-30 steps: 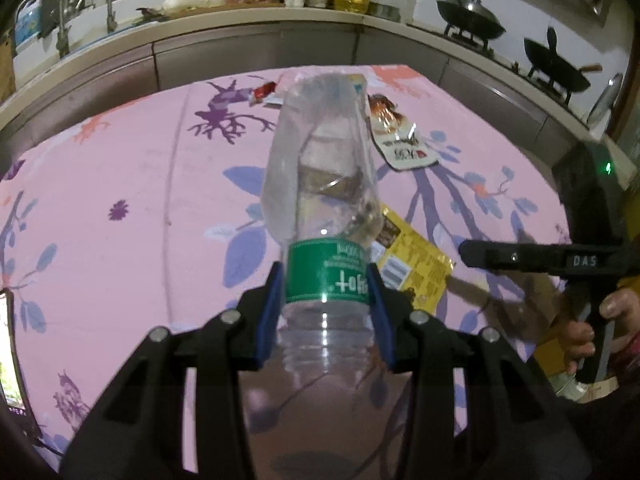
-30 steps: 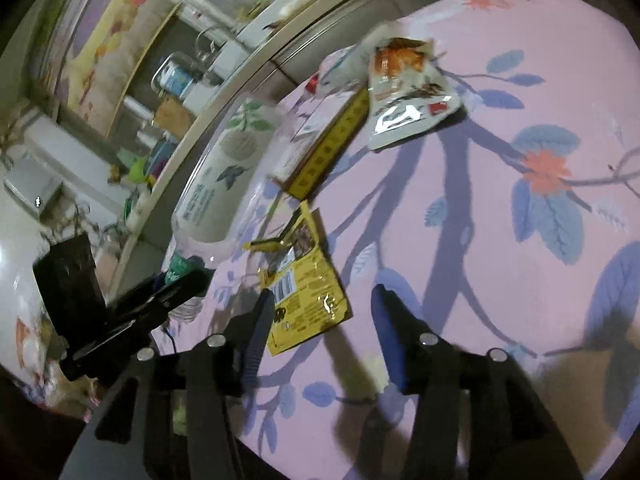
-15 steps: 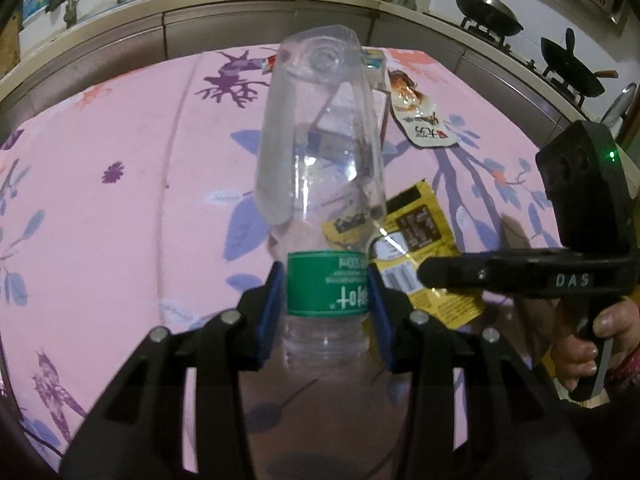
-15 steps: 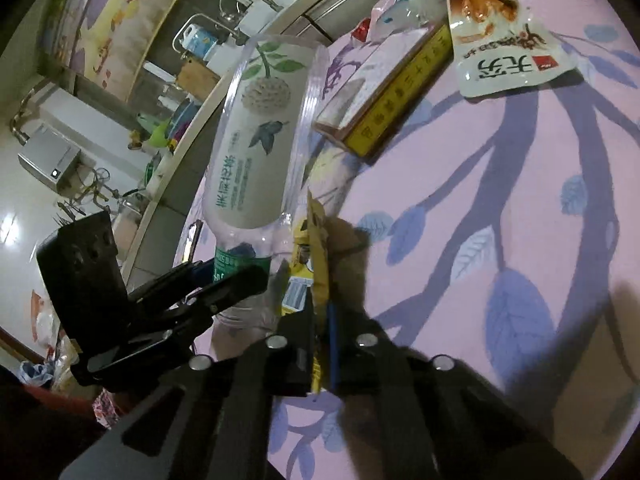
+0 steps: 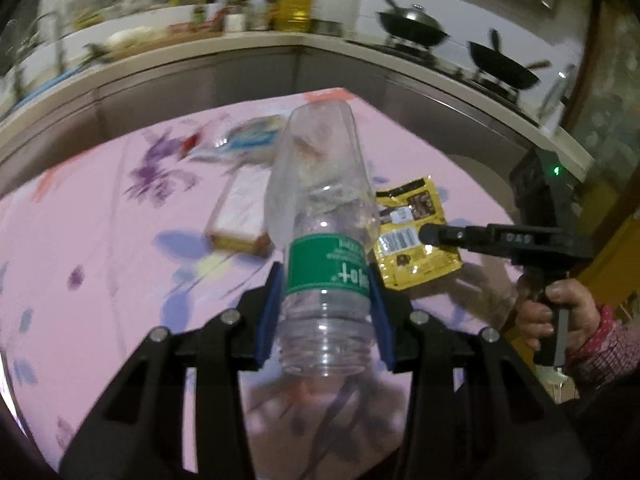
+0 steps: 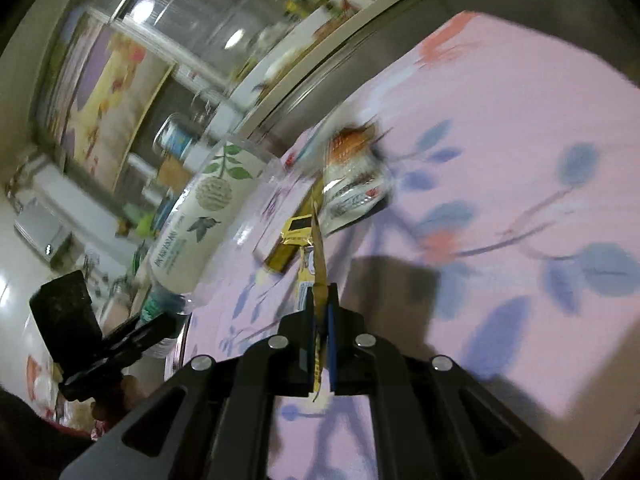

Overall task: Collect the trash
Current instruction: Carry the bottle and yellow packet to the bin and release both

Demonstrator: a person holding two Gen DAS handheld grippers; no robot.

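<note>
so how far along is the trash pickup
Nothing visibly binned yet. In hand: the left gripper clamps a clear plastic bottle, and the right gripper pinches a yellow wrapper. Left on the pink tablecloth: a flat box, a white snack pouch, and blurred wrappers behind.

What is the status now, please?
Left tongs shut on plastic bottle. Right tongs shut on yellow wrapper. Box and white pouch remain on table; path clear.
</note>
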